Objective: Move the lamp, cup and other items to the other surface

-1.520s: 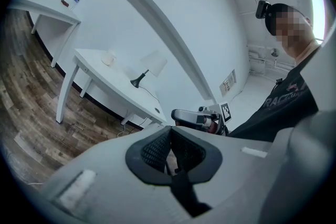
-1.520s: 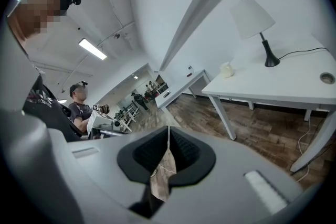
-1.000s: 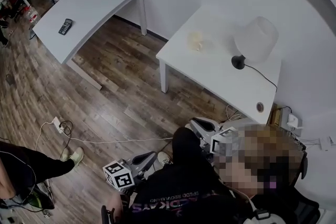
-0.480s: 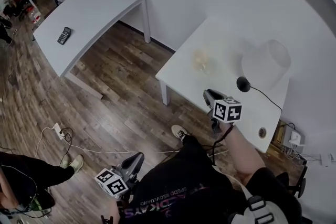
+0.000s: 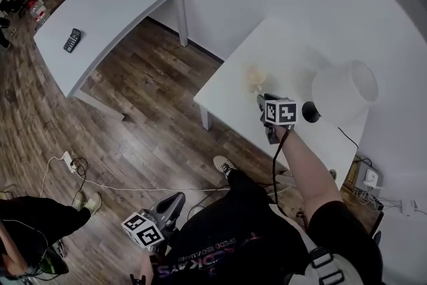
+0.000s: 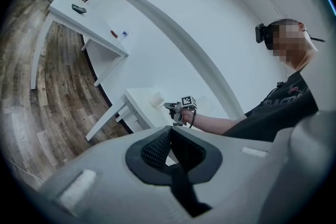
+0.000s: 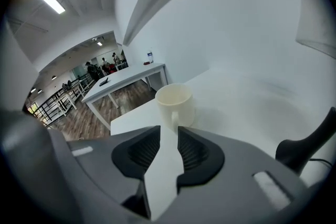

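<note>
At centre right of the head view, the cup point(image 5: 254, 77) is standing on the small table point(image 5: 223, 93), just ahead of the right gripper point(image 5: 262, 101), its handle pointing back at the jaws; these are opening, nothing between them; the left gripper point(image 5: 177, 200) is hanging low, clenched, empty, far off; the lamp point(image 5: 343, 91) is standing right of the cup.

Smooth cup point(image 7: 175, 105), matt table point(image 7: 239, 97), wood-plank floor point(image 5: 150, 100)
</note>
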Available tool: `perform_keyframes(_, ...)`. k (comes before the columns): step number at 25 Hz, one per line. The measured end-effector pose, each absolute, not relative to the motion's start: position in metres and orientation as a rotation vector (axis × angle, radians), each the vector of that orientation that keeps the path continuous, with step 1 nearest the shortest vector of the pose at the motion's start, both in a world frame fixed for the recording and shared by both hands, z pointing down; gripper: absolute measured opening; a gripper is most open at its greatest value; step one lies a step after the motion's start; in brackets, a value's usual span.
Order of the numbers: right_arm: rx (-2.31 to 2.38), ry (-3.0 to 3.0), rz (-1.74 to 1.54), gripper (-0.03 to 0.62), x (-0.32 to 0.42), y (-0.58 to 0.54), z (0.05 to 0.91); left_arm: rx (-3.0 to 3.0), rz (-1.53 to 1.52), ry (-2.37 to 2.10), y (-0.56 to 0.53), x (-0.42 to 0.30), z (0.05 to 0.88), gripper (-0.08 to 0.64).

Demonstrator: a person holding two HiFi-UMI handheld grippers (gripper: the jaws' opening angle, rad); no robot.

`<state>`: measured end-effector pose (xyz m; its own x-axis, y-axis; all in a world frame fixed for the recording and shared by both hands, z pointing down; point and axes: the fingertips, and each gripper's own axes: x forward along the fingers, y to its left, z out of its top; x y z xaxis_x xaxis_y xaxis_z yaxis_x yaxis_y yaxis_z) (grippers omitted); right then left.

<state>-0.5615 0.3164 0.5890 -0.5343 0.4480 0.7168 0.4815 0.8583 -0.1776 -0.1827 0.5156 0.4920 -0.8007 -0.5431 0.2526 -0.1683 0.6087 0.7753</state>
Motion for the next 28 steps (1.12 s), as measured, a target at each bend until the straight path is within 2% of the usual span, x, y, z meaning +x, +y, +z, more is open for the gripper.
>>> perform_keyframes(16,-0.668,-2.068,-0.174,0.117,-0.595,0.333,0.630,0.466,-1.123,-2.315,0.514,-0.167,0.503,0.003)
perform_keyframes(21,-0.645,-2.068,-0.178,0.061,-0.600,0.332,0.632,0.440,-1.133,-2.312,0.516,-0.164,0.505,0.003)
perform_keyframes(28,-0.633,-2.104,-0.169,0.057,-0.598,0.331,0.631,0.412,-1.146,-2.315,0.520,-0.157,0.505,0.003)
